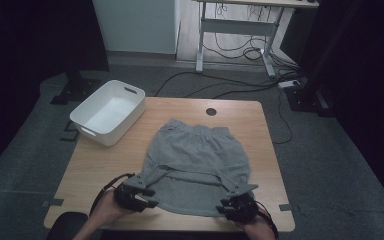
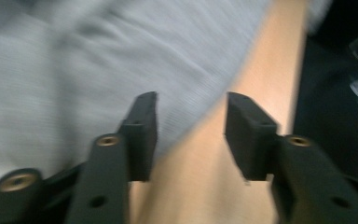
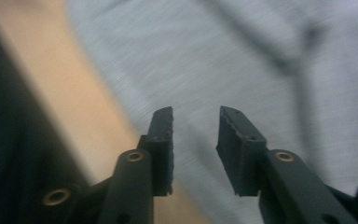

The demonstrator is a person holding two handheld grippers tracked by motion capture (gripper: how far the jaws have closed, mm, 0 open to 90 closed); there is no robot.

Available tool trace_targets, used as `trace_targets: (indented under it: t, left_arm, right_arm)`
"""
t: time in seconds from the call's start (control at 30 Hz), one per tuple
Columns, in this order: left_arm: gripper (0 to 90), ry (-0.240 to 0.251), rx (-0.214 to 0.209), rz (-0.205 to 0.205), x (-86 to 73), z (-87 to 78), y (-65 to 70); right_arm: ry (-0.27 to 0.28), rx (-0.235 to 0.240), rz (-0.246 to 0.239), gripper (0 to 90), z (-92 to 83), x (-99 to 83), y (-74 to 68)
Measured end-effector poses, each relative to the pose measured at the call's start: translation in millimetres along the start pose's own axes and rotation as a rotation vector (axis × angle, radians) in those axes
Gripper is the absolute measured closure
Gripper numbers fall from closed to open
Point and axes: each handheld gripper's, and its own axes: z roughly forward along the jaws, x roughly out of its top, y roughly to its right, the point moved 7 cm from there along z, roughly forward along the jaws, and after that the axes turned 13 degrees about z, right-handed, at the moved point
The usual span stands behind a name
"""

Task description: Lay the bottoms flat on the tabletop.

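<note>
The step in hand looks like folding a pair of soft grey knitted shorts (image 1: 195, 162) that lie flat on the light wooden table (image 1: 105, 165), waistband toward the far edge and hem toward the near edge, with a crease already showing across the cloth just beyond the two tools. To do it well, each jaw pair should probably bite a near corner of the hem squarely, taking both layers of fabric and no tabletop, and the two hands should then lift and travel together at an even height so the fold lands straight and the far waistband is not dragged. The left gripper (image 1: 139, 196) sits at the near left corner of the shorts; in the left gripper view its jaws stand moderately apart with bare wood between them, the cloth edge lying just beside and beyond its left pad (image 2: 142, 135), so nothing is clamped. The right gripper (image 1: 237, 206) sits at the near right corner; in the right gripper view its jaws are narrower but still parted, hovering over grey fabric with the table edge off to the left, and no cloth appears pinched between the pads. A white rectangular plastic bin (image 1: 109, 111) stands at the far left of the table, well apart from the garment.
</note>
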Motion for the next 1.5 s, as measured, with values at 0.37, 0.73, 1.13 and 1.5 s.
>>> trace_targets:
  t: [0.37,0.73,1.13,1.5]
  left_arm:
    - [41.8,-0.095,0.175,-0.092,8.3,32.1,-71.8]
    - [84.4,-0.049,0.195,-0.061,6.4,10.3,-63.0]
    - [85.9,-0.045,0.122,0.021,-12.4,-21.2,-12.2]
    - [58.8,-0.143,0.079,0.049,-16.3,26.9,-9.9]
  right_arm:
    - [0.029,-0.206,0.06,62.5,39.1,52.6,50.3]
    - [0.066,-0.193,0.033,88.5,9.3,43.9,36.4]
    - [0.033,-0.096,0.012,89.3,-36.9,-10.9,6.8]
    - [-0.023,-0.058,0.017,87.6,-21.2,-21.6,4.1]
